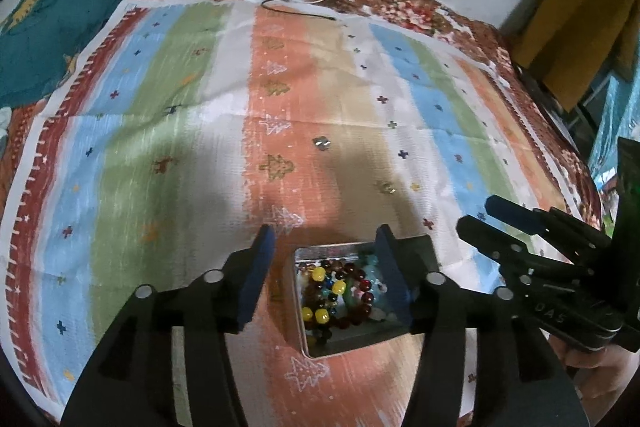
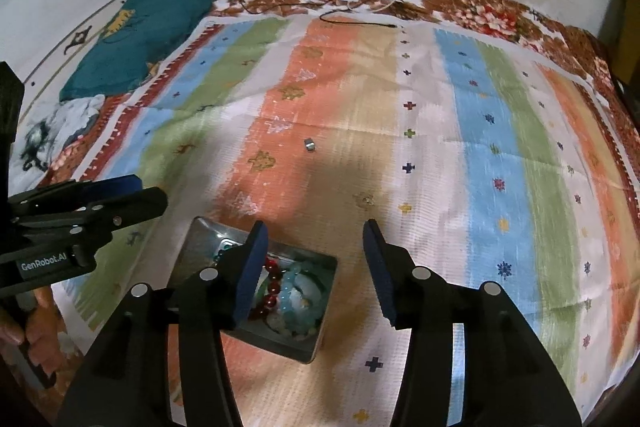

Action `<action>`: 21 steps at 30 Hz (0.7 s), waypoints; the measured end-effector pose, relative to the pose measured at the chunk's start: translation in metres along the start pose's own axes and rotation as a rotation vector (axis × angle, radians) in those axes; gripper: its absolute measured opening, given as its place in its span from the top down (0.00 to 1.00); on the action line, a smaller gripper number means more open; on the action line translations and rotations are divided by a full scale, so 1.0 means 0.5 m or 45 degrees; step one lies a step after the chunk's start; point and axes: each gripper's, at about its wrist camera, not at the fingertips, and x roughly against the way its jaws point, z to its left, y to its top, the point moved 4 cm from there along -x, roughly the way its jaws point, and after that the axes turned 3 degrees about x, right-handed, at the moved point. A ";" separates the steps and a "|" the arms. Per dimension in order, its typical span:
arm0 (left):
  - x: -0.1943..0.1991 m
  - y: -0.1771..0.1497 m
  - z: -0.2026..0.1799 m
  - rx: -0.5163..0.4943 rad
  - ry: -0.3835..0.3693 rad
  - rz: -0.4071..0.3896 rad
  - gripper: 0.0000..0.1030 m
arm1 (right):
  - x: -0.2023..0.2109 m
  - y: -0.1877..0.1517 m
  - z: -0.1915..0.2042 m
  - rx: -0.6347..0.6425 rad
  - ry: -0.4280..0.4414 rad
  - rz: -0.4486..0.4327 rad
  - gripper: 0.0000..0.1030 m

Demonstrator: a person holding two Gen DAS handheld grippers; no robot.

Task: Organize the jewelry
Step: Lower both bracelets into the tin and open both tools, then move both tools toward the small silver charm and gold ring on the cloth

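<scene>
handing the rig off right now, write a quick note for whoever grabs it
Left gripper: open, empty, over the tin.
Right gripper: open, empty, just right of the tin.
Tin sits on the striped cloth, holding bead bracelets.
Done: bracelets are in the tin.
Left: two small pieces lie loose on the cloth beyond it, a silver piece and a gold piece. Probably pick these up next; what they are is too small to tell.

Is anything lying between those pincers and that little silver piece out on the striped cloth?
Nothing visible does. The small silver piece lies alone on the striped cloth, beyond the open right gripper. Only bare cloth separates them. The metal tin of beads sits nearer, beneath the gripper's left finger, off that line.
</scene>
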 end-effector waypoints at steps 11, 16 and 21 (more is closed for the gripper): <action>-0.034 0.023 0.015 0.021 0.035 0.016 0.25 | -0.034 0.012 -0.024 -0.022 -0.018 0.044 0.41; -0.048 0.029 0.016 0.000 0.062 0.023 0.21 | -0.044 0.021 -0.034 -0.017 -0.037 0.050 0.37; -0.072 0.034 0.015 -0.028 0.089 0.047 0.20 | -0.058 0.029 -0.042 0.003 -0.051 0.053 0.36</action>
